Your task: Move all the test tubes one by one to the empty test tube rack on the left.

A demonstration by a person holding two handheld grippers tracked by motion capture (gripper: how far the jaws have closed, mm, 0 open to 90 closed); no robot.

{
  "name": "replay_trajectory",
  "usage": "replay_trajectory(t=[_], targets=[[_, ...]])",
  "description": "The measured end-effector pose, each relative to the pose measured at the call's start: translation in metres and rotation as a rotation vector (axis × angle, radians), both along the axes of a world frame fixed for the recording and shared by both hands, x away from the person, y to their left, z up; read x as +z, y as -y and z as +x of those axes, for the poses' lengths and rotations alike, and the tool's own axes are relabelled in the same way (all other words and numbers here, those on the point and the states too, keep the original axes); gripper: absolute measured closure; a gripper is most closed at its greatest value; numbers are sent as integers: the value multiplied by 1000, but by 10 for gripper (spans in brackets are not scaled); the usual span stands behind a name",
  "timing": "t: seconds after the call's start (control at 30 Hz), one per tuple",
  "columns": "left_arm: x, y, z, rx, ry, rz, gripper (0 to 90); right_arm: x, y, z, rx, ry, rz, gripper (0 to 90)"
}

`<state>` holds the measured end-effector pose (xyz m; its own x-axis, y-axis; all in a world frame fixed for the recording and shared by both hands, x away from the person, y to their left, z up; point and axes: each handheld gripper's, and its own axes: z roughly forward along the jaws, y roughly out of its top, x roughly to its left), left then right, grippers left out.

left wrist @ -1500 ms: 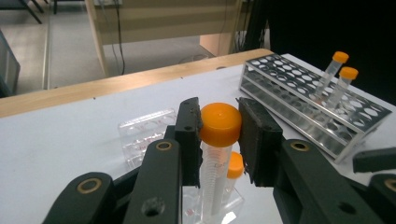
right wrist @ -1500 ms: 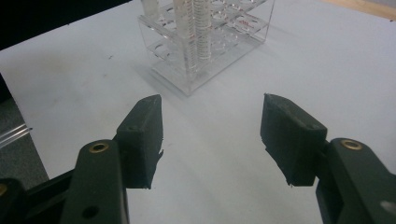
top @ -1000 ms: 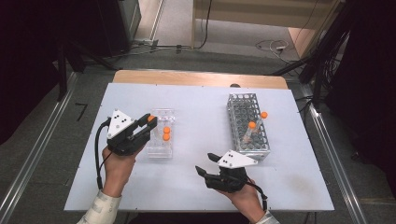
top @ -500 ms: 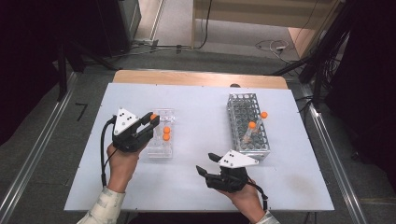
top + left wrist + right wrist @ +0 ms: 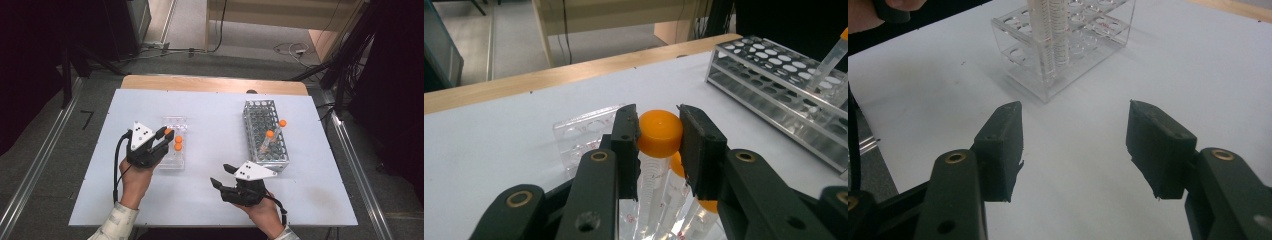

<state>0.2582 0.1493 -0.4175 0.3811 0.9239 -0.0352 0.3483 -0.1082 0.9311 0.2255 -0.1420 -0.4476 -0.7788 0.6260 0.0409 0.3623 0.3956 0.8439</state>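
The left claw [image 5: 659, 135] is clamped on the smooth orange cap of a clear graduated tube [image 5: 659, 132], which sits between its black pads and stands in the clear plastic rack [image 5: 579, 135] just below and ahead of it. The left hand [image 5: 134, 177] reaches forward from the near table [image 5: 210, 110] edge. The right claw [image 5: 1073, 145] hovers with jaws apart and nothing between them, above bare white table, well short of the clear rack, with the grey metal rack [image 5: 265, 132] behind it.

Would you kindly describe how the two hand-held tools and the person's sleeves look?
Both are black two-jaw devices with brass-coloured pivot pins. The left tool and right tool each carry a pale three-cornered plate with dark dots, and a black cable trails off. The sleeves are light-coloured.
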Motion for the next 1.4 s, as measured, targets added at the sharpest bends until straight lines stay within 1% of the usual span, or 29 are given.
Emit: replay_trajectory(t=[0.17,0.33,0.5,0.67,0.73,0.93,1.0,1.1,1.23,1.4], targets=[[-4,1,-1,4,-8,7,695,0,0,0,-1,1,1,382],[-6,1,-1,7,-12,-1,685,0,1,0,0,2,0,382],[-5,-1,-2,7,-12,-15,646,1,1,0,-1,3,1,382],[-4,-2,-3,3,-11,-23,635,1,1,0,-1,4,1,382],[-3,-3,-4,5,-9,-32,624,1,2,0,-1,5,2,382],[-1,-4,-6,-10,-12,-59,583,1,3,0,-5,6,2,382],[0,-5,-8,-14,-12,-65,559,2,3,0,-6,7,3,382],[2,-4,-10,-8,-3,-81,487,2,5,0,-11,8,6,382],[4,-3,-13,-2,-12,-90,396,3,7,1,-19,10,9,382],[5,-1,-17,-13,-21,-102,320,4,11,2,-30,15,13,382]])
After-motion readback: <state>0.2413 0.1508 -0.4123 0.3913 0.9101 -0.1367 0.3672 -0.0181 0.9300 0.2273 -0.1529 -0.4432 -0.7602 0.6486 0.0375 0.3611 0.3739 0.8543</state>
